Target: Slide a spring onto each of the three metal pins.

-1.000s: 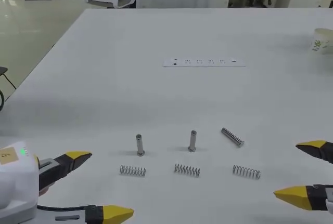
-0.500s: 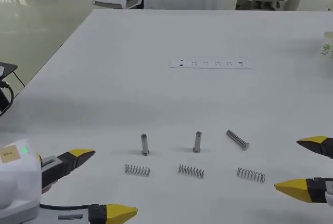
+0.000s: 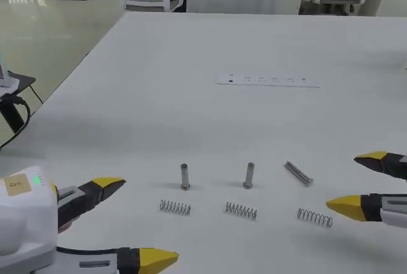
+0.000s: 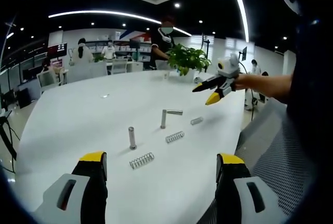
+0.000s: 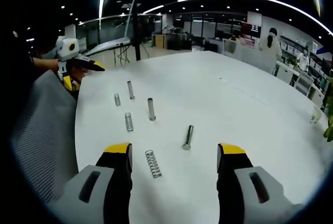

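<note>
Holding both pairs of jaws spread wide, I grip nothing with either. My left gripper (image 3: pixel 146 220) hovers low over the white table (image 3: pixel 191 64), and the left spring (image 4: pixel 141 160) lies flat just ahead of it, in line with the gap between its yellow tips. Right behind that spring, further from my left jaws, the left pin (image 4: pixel 132 137) stands upright, apart from the spring. Beyond these, off toward my right gripper (image 3: pixel 345 182), the middle spring (image 3: pixel 241 210) lies flat before the middle pin (image 3: pixel 249 175), which also stands upright and bare.

Ahead of my right jaws the right spring (image 5: pixel 152 163) lies on the table, inside the gap and nearer the tip on the side of my left gripper. The third pin (image 5: pixel 188 136) lies on its side just past that spring, close to the centre line of my right jaws, not touching the spring. None of the three springs sits on a pin; each rests in front of its own pin, in a row running from one pair of jaws to the other. Far past both sets of jaws, a flat white socket strip (image 3: pixel 267 80) lies on the table.
</note>
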Demonstrator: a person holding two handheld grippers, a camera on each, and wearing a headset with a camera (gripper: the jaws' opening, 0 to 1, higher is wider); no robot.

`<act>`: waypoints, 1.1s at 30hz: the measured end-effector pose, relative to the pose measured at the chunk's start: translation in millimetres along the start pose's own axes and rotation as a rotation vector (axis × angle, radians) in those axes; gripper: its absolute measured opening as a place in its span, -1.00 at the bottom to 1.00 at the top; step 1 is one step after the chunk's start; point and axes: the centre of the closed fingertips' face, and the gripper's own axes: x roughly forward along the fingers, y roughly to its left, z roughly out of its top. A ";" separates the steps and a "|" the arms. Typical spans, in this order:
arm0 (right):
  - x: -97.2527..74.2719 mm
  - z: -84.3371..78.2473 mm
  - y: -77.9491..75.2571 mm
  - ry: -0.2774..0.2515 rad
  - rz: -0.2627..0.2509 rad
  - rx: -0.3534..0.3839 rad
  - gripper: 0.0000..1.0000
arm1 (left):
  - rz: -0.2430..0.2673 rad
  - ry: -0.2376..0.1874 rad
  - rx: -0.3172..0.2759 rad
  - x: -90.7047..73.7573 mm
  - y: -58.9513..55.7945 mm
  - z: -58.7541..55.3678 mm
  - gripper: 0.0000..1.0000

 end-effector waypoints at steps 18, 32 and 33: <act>45.0 17.3 -20.3 0.071 -0.016 -0.025 0.17 | 0.005 -0.007 0.000 0.1 -1.2 0.6 0.66; 73.7 4.8 -29.9 0.186 -0.044 -0.028 -0.09 | 0.002 -0.011 -0.010 0.0 -1.7 -0.9 0.65; 75.1 4.2 -30.6 0.191 -0.047 -0.021 -0.12 | 0.002 -0.010 -0.010 -0.1 -1.8 -0.9 0.65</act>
